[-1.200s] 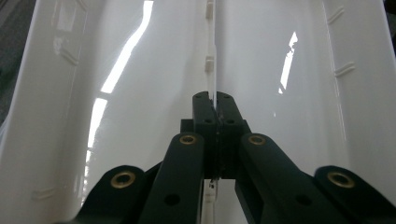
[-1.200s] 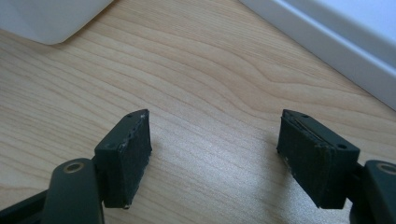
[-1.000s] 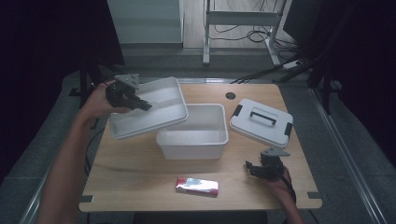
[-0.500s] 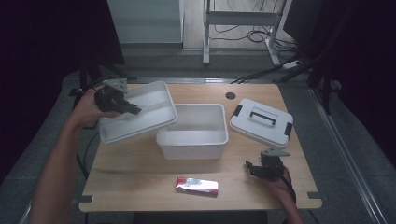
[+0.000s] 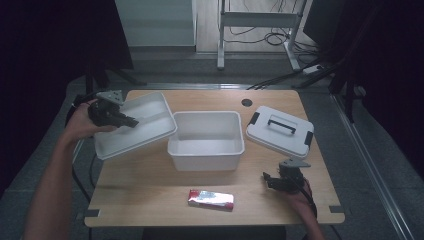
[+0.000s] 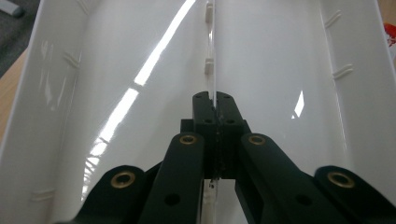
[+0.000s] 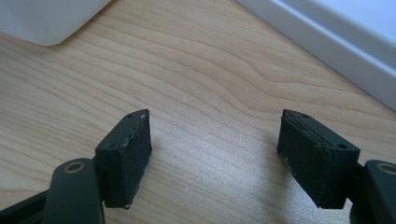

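Observation:
My left gripper point(image 5: 131, 121) is shut on the thin middle divider point(image 6: 210, 46) of a white plastic insert tray point(image 5: 145, 125), held tilted over the table's left side. In the left gripper view my jaws point(image 6: 214, 100) pinch that divider, with the tray's two glossy compartments point(image 6: 289, 70) on either side. An open white box point(image 5: 205, 161) stands at the table's centre, just right of the tray. My right gripper point(image 5: 270, 181) rests low at the front right, open, with bare wood point(image 7: 210, 84) between its pads point(image 7: 126, 156).
A white lid with a dark handle point(image 5: 280, 131) lies right of the box. A red and white packet point(image 5: 211, 199) lies near the front edge. A round cable hole point(image 5: 246, 102) sits at the back. White plastic edges point(image 7: 336, 42) border the right gripper view.
My left gripper has carried the tray leftward and lower, off the box's top to the table's left side. The right gripper has stayed put.

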A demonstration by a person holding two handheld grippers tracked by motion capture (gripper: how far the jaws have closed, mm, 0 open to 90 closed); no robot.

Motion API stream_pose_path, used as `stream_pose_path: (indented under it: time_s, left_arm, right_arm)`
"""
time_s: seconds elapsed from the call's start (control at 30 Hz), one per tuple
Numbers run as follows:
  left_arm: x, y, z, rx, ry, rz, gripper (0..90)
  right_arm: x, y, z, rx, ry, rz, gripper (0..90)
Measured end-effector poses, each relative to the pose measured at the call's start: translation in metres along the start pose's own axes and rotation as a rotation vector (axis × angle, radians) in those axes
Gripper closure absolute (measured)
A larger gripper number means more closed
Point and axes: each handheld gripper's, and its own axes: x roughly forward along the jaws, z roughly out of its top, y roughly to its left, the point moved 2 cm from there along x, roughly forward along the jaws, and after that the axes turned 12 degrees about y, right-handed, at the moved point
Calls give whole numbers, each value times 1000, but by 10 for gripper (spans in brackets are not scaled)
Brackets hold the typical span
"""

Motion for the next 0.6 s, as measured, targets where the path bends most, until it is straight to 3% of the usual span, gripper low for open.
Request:
stream_pose_path:
  time_s: [0.27,0.6]
  left_arm:
    - [6,5,-19,-36,2,0,898]
    - [26,11,-36,-76,13,-21,898]
  right_arm:
    - [0,0,0,6,1,3,255]
    - [0,0,0,3,1,1,254]
